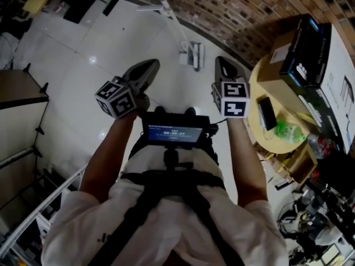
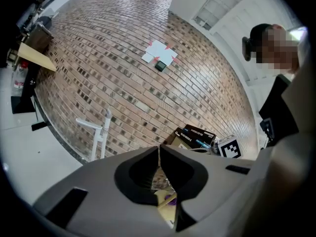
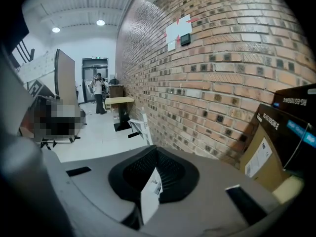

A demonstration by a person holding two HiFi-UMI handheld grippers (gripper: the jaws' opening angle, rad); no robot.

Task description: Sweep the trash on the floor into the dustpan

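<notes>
- The left hand-held gripper (image 2: 159,149) is clenched: its dark pads meet at the tips and nothing is pinched between them. Only a bit of yellow surface shows through the slit lower down.
- The right hand-held gripper (image 3: 156,154) is clenched as well, tips pressed together. A white strip (image 3: 148,194) with some print sits in the slit under the tips. Whether it is paper caught there or something seen through the gap cannot be told.
- Both are held side by side above the white floor (image 1: 83,54), aimed at the brick wall (image 1: 249,4).
- The white long-handled dustpan (image 1: 190,53) stands upright at the foot of that wall. It is ahead of both hand-held grippers, roughly between their lines of aim and well apart from either.
- To the right of the right hand-held gripper is a round yellow worktop (image 1: 258,90). It carries a cardboard box (image 1: 280,57), a black box (image 1: 305,49), a phone (image 1: 266,113) and a green bottle (image 1: 289,131).
</notes>
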